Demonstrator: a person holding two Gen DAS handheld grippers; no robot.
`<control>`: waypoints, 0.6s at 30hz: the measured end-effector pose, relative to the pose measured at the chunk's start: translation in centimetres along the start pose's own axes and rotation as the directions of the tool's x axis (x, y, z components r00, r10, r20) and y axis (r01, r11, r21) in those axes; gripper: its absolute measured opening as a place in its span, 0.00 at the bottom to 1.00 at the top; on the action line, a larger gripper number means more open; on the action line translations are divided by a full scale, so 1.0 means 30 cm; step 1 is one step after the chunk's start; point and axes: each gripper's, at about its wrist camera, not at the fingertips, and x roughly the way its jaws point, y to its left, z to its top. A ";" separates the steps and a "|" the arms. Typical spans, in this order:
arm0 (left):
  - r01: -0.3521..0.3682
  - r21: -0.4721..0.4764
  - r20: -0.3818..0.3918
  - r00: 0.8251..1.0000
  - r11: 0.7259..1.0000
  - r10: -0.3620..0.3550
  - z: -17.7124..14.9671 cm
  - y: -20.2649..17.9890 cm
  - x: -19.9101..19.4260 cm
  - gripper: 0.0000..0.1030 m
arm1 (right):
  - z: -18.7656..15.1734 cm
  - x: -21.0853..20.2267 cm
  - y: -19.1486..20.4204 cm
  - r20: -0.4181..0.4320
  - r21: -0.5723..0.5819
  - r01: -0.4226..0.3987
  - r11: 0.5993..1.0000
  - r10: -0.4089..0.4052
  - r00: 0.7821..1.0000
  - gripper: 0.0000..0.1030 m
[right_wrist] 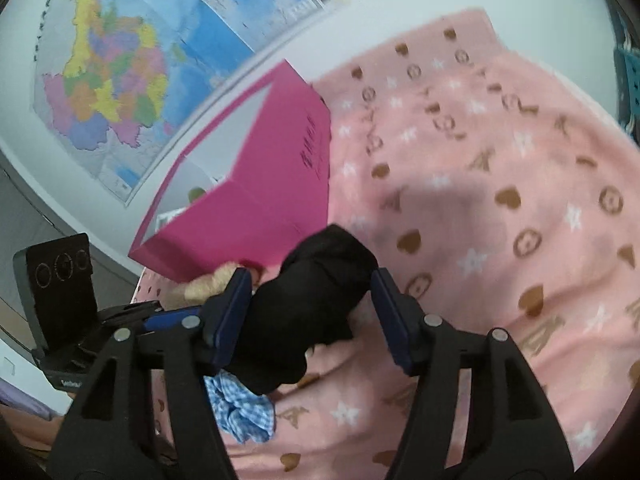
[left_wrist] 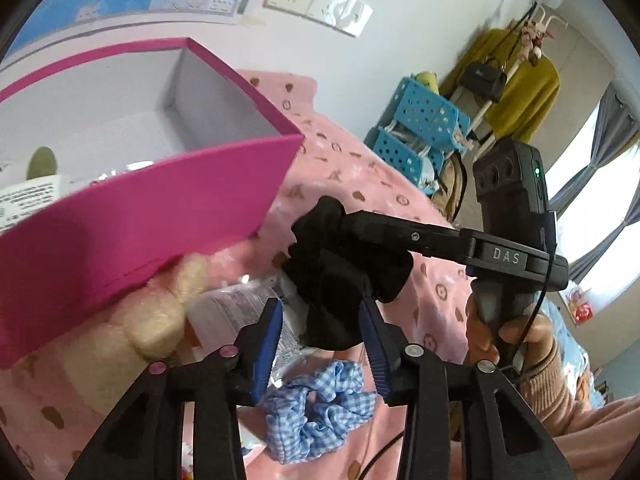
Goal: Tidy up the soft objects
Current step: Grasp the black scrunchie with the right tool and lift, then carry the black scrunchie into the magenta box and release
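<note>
You are holding the right gripper (right_wrist: 312, 312) with its jaws standing wide apart around the black soft cloth (left_wrist: 344, 276). In the right wrist view the bundle is leaning against the left pad while a clear gap is showing at the right pad, so nothing is being squeezed there. Your left gripper (left_wrist: 320, 332) is pointing down at the same bundle with its jaws partly apart. The cloth is sitting between the blue pads and lying against the right one, with a sliver of background showing at the left one, so I cannot tell whether that gripper is actually pinching it. The black cloth is sitting just in front of the near corner of the pink box (left_wrist: 160, 220), outside it, above the pink blanket (right_wrist: 480, 200) that is covering the bed. The box is lying open with its white inside facing up, and a printed packet is showing inside at its far left. A cream plush toy (left_wrist: 160, 320) is lying against the box's lower edge, and a white printed packet (left_wrist: 236, 308) is lying just beside it, under the left gripper. A blue gingham scrunchie (left_wrist: 316, 412) is resting on the blanket right below the black cloth. Your right hand (left_wrist: 508, 332) is wrapping around the handle of its gripper.
</note>
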 end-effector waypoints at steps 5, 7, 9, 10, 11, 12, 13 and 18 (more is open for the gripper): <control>-0.003 -0.003 -0.038 0.999 1.000 0.003 0.002 -0.007 0.065 0.40 | -0.005 0.053 0.044 -0.042 -0.051 -0.016 0.999 0.014 0.999 0.64; -0.009 -0.008 -0.050 0.999 1.000 0.009 0.004 -0.006 0.084 0.40 | -0.010 0.074 0.058 -0.064 -0.070 -0.041 0.997 0.037 0.997 0.32; -0.008 -0.013 -0.056 0.998 1.000 0.007 0.004 -0.004 0.092 0.40 | -0.015 0.071 0.073 -0.062 -0.085 -0.055 0.995 0.050 0.997 0.24; -0.003 -0.013 -0.054 0.999 1.000 0.003 0.005 -0.006 0.091 0.40 | -0.018 0.057 0.087 -0.050 -0.097 -0.057 0.994 0.052 0.997 0.23; 0.000 -0.010 -0.050 0.999 1.000 -0.001 0.005 -0.008 0.086 0.40 | -0.016 0.043 0.100 -0.040 -0.106 -0.064 0.992 0.060 0.997 0.22; 0.004 -0.005 -0.042 0.999 1.000 -0.005 0.008 -0.013 0.076 0.43 | -0.012 0.029 0.115 -0.030 -0.114 -0.074 0.991 0.071 0.997 0.21; 0.008 -0.004 -0.035 0.999 1.000 -0.008 0.012 -0.018 0.070 0.45 | -0.007 0.009 0.140 -0.015 -0.131 -0.079 0.988 0.078 0.997 0.21; 0.021 0.029 0.053 0.998 0.999 -0.023 0.044 -0.043 -0.026 0.45 | 0.036 -0.090 0.265 0.058 -0.230 -0.109 0.967 0.126 0.990 0.21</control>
